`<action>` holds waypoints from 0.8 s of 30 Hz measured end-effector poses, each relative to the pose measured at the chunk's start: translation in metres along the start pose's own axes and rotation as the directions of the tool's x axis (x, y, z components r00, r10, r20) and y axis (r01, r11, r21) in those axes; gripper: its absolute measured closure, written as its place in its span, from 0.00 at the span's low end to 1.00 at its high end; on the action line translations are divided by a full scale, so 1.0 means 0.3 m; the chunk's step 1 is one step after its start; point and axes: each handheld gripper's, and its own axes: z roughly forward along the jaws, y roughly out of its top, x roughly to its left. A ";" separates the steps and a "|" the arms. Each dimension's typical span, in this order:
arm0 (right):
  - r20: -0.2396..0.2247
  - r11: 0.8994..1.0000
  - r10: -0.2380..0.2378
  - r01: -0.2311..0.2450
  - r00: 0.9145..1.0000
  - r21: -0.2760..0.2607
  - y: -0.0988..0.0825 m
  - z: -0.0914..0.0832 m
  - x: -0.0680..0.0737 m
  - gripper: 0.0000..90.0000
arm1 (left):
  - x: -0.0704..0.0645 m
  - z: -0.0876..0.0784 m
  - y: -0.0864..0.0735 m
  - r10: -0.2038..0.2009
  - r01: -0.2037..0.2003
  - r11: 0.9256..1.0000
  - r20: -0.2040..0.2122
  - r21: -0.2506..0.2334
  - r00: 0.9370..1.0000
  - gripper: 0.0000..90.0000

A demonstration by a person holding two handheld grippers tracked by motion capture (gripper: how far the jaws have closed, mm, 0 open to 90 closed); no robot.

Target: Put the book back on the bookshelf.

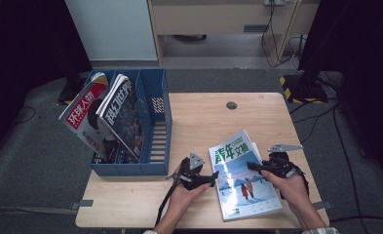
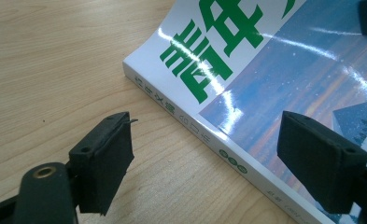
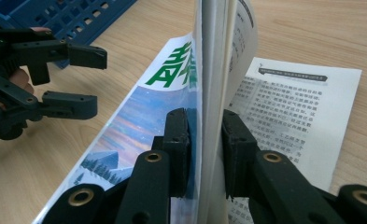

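Right gripper (image 3: 204,154) pinches the glossy green-titled magazine's (image 1: 242,175) edge, so the open left gripper (image 2: 204,163) should straddle its spine squarely.

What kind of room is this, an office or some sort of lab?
Probably a lab or test room set up like an office: a small light wooden table on grey carpet, a blue plastic magazine rack, and loose black cables trailing across the floor behind.

Left gripper (image 1: 213,176) fingers spread wide — right gripper (image 1: 251,165) fingers clamped tight.
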 end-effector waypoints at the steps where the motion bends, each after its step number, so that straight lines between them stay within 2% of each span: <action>1: -0.004 1.000 0.003 -0.003 1.000 -0.005 0.002 -0.002 0.002 0.83 | 0.000 -0.002 0.002 -0.004 0.004 1.000 0.002 0.002 1.000 0.20; 9: 0.008 0.998 -0.032 0.032 0.999 -0.046 0.028 -0.014 0.028 0.84 | -0.001 -0.021 0.035 -0.014 0.015 1.000 0.025 -0.013 1.000 0.20; 16: 0.025 0.995 -0.050 0.052 0.998 -0.083 0.044 -0.029 0.045 0.84 | 0.011 -0.009 0.050 -0.060 0.061 0.998 0.044 -0.014 0.997 0.19; 21: 0.031 0.993 -0.060 0.063 0.998 -0.104 0.053 -0.040 0.049 0.84 | 0.013 0.006 0.048 -0.055 0.055 0.998 0.072 0.000 0.996 0.16; 24: 0.031 0.992 -0.062 0.065 0.998 -0.104 0.053 -0.039 0.049 0.84 | 0.010 0.015 0.052 -0.040 0.039 0.999 0.091 0.012 0.995 0.15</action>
